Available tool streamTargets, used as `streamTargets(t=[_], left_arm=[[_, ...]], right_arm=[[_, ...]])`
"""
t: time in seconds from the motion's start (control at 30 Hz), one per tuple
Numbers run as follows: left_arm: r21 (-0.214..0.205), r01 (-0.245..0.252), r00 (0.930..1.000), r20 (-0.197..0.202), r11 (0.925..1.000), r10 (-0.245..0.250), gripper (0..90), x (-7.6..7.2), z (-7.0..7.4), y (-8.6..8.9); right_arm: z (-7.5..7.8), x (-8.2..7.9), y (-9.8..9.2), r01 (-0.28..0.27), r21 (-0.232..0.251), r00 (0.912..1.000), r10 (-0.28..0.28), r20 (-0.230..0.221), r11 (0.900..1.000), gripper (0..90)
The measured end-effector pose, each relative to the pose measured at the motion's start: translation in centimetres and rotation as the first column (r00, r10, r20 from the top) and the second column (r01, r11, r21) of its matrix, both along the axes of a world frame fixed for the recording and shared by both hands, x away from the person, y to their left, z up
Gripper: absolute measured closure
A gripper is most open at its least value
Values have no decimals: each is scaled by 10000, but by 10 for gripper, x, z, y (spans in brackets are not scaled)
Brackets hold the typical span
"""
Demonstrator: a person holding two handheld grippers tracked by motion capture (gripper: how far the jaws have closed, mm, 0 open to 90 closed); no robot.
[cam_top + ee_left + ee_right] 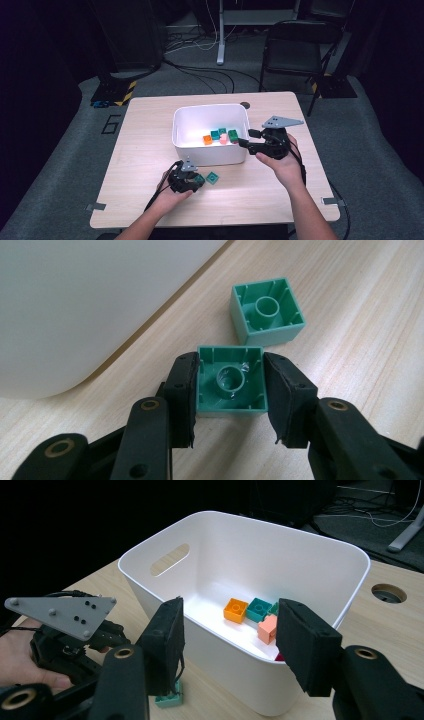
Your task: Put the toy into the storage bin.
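Note:
A green brick (pixel 231 385) lies hollow side up on the wooden table (pixel 140 165), in front of the white bin (pixel 210 107). My left gripper (pixel 230 360) is shut on it, one pad against each side; from above, that gripper (pixel 196 181) sits low at the bin's near wall. A second green brick (pixel 267 310) lies loose just beyond, also upside down (pixel 213 178). My right gripper (pixel 246 138) hovers open at the bin's right rim with nothing between its jaws (pixel 231 607). Inside the bin lie an orange brick (pixel 235 610), a teal brick (pixel 257 609) and a pink brick (pixel 268 628).
The bin's wall (pixel 75 305) stands close on the left of the held brick. A round cable hole (pixel 245 105) is in the table behind the bin. A black chair (pixel 295 45) and cables are on the floor beyond the table.

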State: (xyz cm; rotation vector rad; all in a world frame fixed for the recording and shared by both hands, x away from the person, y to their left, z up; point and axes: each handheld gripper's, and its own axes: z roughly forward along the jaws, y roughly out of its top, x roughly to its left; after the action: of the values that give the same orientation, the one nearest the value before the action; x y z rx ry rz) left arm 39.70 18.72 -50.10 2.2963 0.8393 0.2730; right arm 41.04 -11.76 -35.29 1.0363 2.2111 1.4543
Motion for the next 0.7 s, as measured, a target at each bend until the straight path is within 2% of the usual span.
streamTargets(t=[0.17, 0.33, 0.43, 0.47, 0.53, 0.57, 0.6, 0.63, 0.7], left_arm=[[-312, -107, 9999, -45, 9995, 106, 587, -1, 15, 3], [-420, -103, 9999, -7, 9991, 103, 587, -2, 27, 3], [-538, -82, 10000, 46, 9985, 85, 587, -5, 42, 1], [-538, -82, 10000, 46, 9985, 85, 587, -5, 42, 1], [-561, 39, 9999, 153, 9984, -31, 587, -7, 55, -1], [-561, 39, 9999, 153, 9984, -31, 587, -7, 55, -1], [-693, 180, 9997, 172, 9974, -169, 588, -7, 65, -1], [-693, 180, 9997, 172, 9974, -169, 587, -7, 65, -1], [-864, 258, 9995, 182, 9959, -243, 588, -7, 81, -1]], right_arm=[[2, -2, 0, -19, 68, 10000, 18, 54, 10000, 446], [2, -2, 0, -16, 15, 10000, 16, 53, 10000, 446], [2, -2, 0, 12, 30, 10000, -12, 58, 10000, 446], [2, -2, 0, 12, 30, 10000, -12, 58, 10000, 446], [2, -1, -1, 30, 35, 10000, -30, 51, 10000, 445], [2, -1, -1, 34, 37, 10000, -34, 54, 10000, 445], [2, -1, -1, 35, 36, 10000, -35, 51, 10000, 445], [2, -1, -1, 35, 36, 10000, -35, 51, 10000, 445], [2, -1, -1, 40, 23, 10000, -40, 51, 10000, 445]])
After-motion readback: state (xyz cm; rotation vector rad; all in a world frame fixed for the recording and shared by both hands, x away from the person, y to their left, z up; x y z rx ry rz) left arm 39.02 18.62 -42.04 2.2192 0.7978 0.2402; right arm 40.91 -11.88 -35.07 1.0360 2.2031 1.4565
